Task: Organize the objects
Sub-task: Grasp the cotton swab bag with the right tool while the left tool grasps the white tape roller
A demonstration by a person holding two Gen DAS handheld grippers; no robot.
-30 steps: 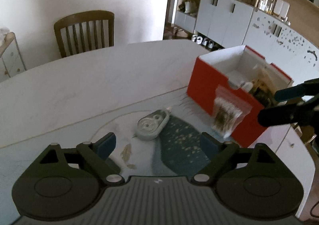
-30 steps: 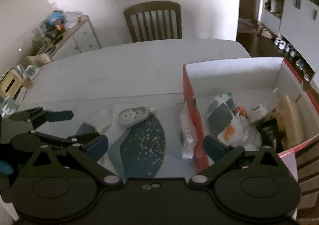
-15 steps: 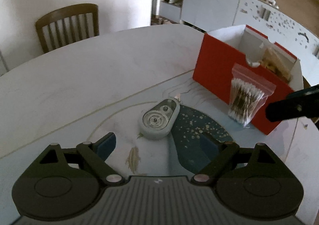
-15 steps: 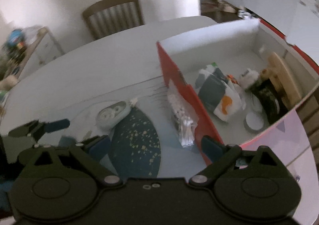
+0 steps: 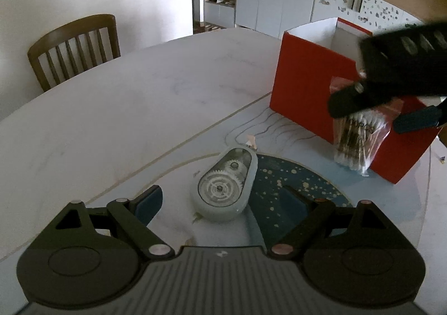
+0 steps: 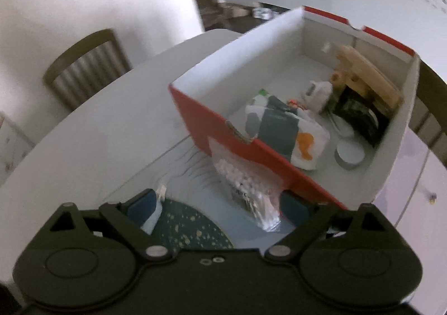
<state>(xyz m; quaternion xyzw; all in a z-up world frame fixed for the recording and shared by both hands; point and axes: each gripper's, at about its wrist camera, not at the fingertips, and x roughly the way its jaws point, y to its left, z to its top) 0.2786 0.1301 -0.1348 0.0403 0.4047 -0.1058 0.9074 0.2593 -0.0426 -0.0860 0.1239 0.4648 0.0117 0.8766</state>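
Red cardboard fills more of both views than a second ago: the red box [image 6: 259, 153] now stands close in front of the right hand-held gripper [image 6: 220, 203], which has dropped toward the counter [image 5: 125, 108] and rolled. Its jaws have just been closing a little, yet they stand wide apart, with the bag of cotton swabs [image 6: 245, 192] between them and neither pad pressing on it. That bag leans upright against the near red wall of the box, outside it, on the right side of the blue mat [image 5: 293, 183]. I judge a grasp on it is about to begin, so that it can go into the box.

On the left, the left hand-held gripper [image 5: 220, 203] has also come lower and nearer; its jaws are released and empty, with the correction tape dispenser [image 5: 223, 186] lying flat on the mat just ahead, between the fingers in line but untouched. It looks like the second pickup.

Inside the box, toward its far right end, sit a grey, white and orange pouch [image 6: 287, 133], a small white packet [image 6: 318, 95], a wooden piece [image 6: 366, 77], a dark patterned item [image 6: 360, 116] and a round grey lid [image 6: 349, 154]. The near left part of the box floor is bare.
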